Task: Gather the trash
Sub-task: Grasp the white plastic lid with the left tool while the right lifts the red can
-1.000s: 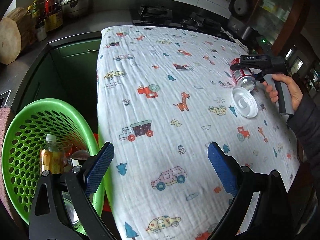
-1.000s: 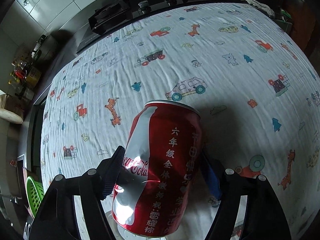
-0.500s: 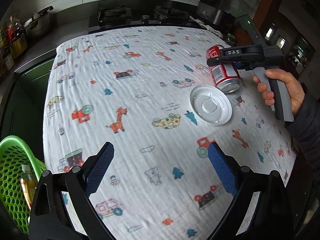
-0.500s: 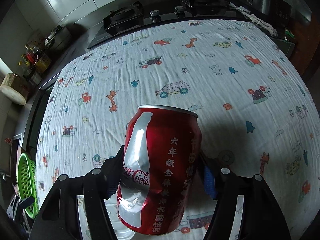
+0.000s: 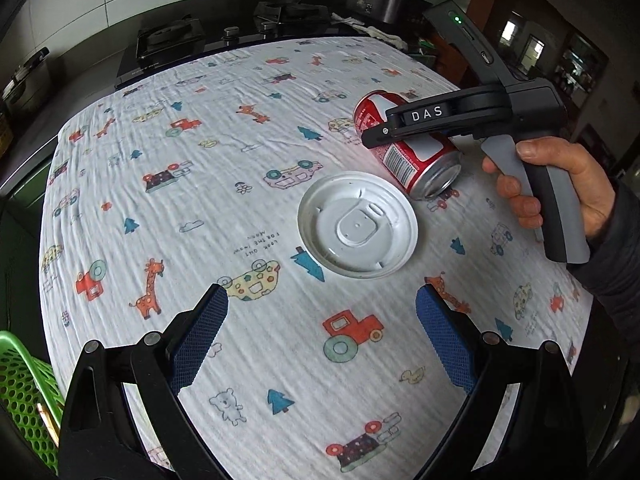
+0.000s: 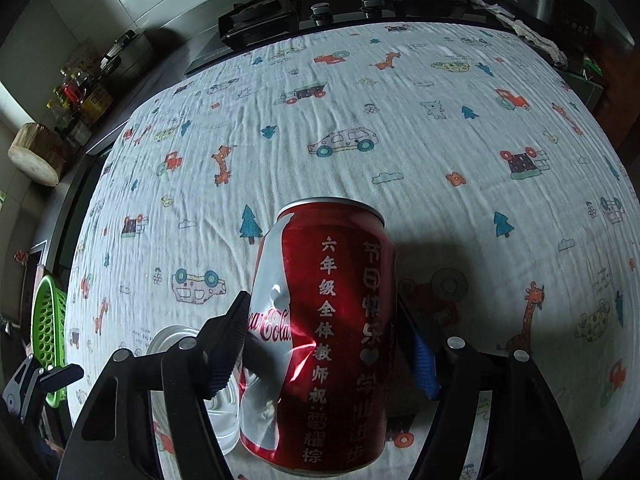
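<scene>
A dented red cola can (image 6: 320, 332) is clamped between the pads of my right gripper (image 6: 328, 344), held lengthwise above the printed cloth. In the left wrist view the same can (image 5: 412, 152) hangs in the right gripper (image 5: 400, 128) just above the table. A white plastic cup lid (image 5: 357, 225) lies flat on the cloth right beside and below the can; part of it shows in the right wrist view (image 6: 168, 340). My left gripper (image 5: 322, 336) is open and empty, hovering over the cloth a short way in front of the lid.
The table is covered by a white cloth with cartoon prints (image 5: 240, 160). A green perforated basket (image 5: 24, 400) stands off the table's left edge; it also shows in the right wrist view (image 6: 50, 328). A gas stove (image 6: 340, 12) lies behind the table.
My left gripper has swung right from the basket toward the lid, which now looks larger and nearer. The right gripper has kept hold of the can and lifted it slightly.
</scene>
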`<act>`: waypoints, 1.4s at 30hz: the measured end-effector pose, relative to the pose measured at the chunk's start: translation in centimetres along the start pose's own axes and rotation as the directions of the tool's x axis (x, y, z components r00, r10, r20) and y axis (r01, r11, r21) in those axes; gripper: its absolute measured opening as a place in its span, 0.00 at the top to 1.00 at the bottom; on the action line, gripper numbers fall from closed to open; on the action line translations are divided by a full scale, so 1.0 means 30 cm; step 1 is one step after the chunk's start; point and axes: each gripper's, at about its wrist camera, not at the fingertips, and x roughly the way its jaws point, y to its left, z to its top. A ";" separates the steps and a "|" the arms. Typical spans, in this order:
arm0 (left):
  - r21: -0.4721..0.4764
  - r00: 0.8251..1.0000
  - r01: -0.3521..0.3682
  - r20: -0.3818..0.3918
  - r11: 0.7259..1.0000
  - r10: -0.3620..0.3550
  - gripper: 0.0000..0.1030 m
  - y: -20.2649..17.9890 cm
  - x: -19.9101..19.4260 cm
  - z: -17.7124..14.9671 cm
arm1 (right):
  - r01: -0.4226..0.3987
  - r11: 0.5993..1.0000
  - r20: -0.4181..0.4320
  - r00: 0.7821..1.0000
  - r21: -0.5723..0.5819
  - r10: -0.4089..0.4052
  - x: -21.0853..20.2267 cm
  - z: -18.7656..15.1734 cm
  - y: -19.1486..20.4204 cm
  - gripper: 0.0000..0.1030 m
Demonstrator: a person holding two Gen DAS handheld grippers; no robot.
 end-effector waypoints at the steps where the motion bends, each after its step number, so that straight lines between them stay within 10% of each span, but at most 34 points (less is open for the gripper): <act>1: 0.017 1.000 -0.008 -0.004 1.000 0.008 0.06 -0.012 0.010 0.004 | 0.001 1.000 0.002 1.000 -0.011 -0.001 -0.007 -0.006 0.005 0.28; 27: 0.282 0.999 0.000 0.046 0.959 -0.013 0.14 -0.202 0.120 0.033 | -0.028 0.996 0.031 0.999 -0.080 0.031 -0.123 -0.116 -0.061 0.37; 36: 0.198 0.999 -0.026 0.046 0.980 0.017 0.15 -0.132 0.145 0.053 | -0.040 0.995 0.030 0.999 -0.088 0.043 -0.133 -0.139 -0.058 0.37; 42: 0.257 0.999 0.006 0.039 0.966 -0.016 0.38 -0.158 0.147 0.025 | -0.044 0.995 0.028 0.999 -0.090 0.046 -0.130 -0.153 -0.060 0.37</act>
